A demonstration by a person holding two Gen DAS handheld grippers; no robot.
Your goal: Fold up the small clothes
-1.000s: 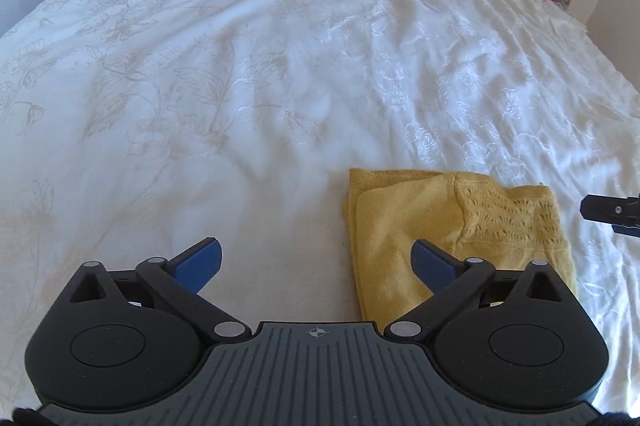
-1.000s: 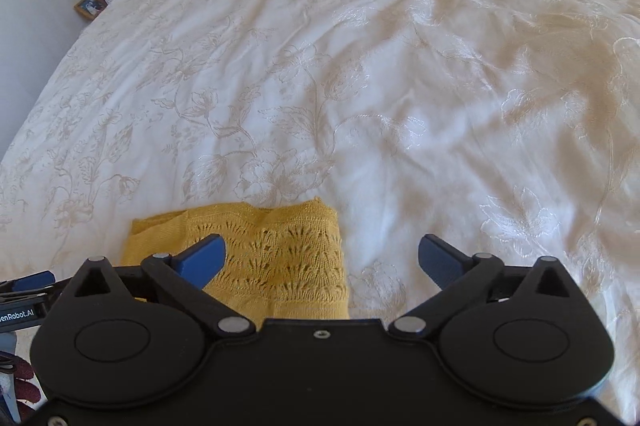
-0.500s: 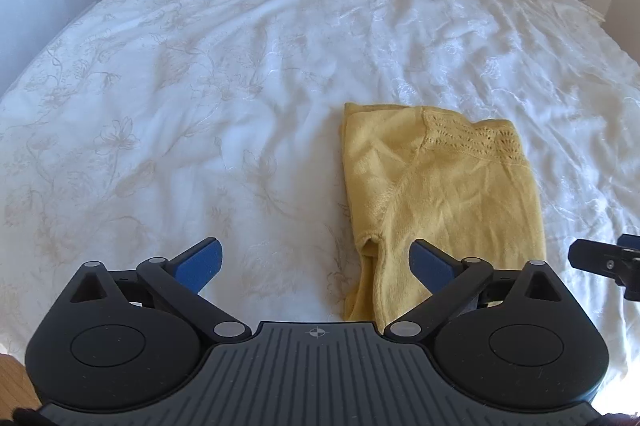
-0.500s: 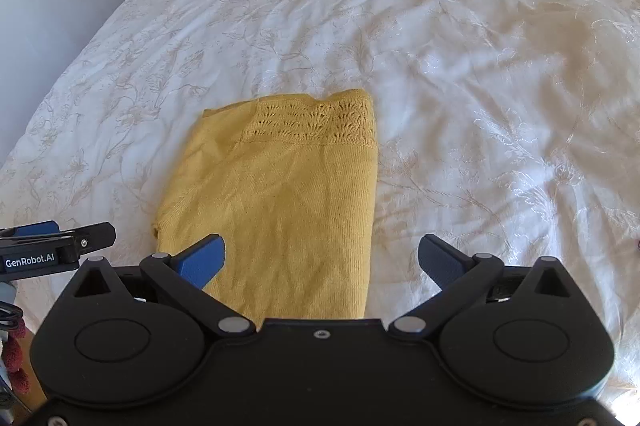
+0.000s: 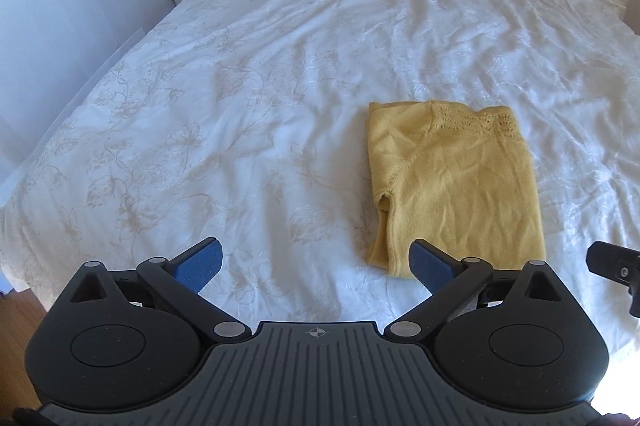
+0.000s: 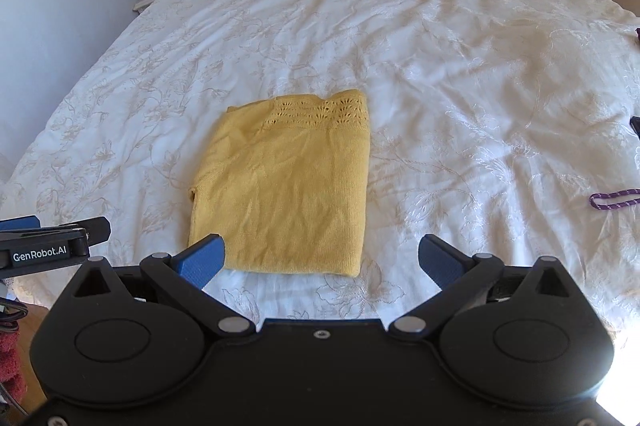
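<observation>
Both the left gripper [image 5: 316, 264] and right gripper [image 6: 322, 260] hold their jaws wide open, empty, touching nothing; the folded yellow top [image 6: 288, 186] lies at twelve o'clock on the bed [image 6: 440, 46].

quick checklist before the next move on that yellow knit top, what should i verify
1. Left gripper empty and open: ok.
2. Right gripper empty and open: ok.
3. Yellow knit top folded into a rectangle, flat on the white bedspread: ok.
4. Edges tidy: not ok, a sleeve fold bulges at its left side.
5. Both grippers apart from the cloth: ok, neither touches it.
6. Purple cord away from the top: ok, it lies far to the right.
</observation>
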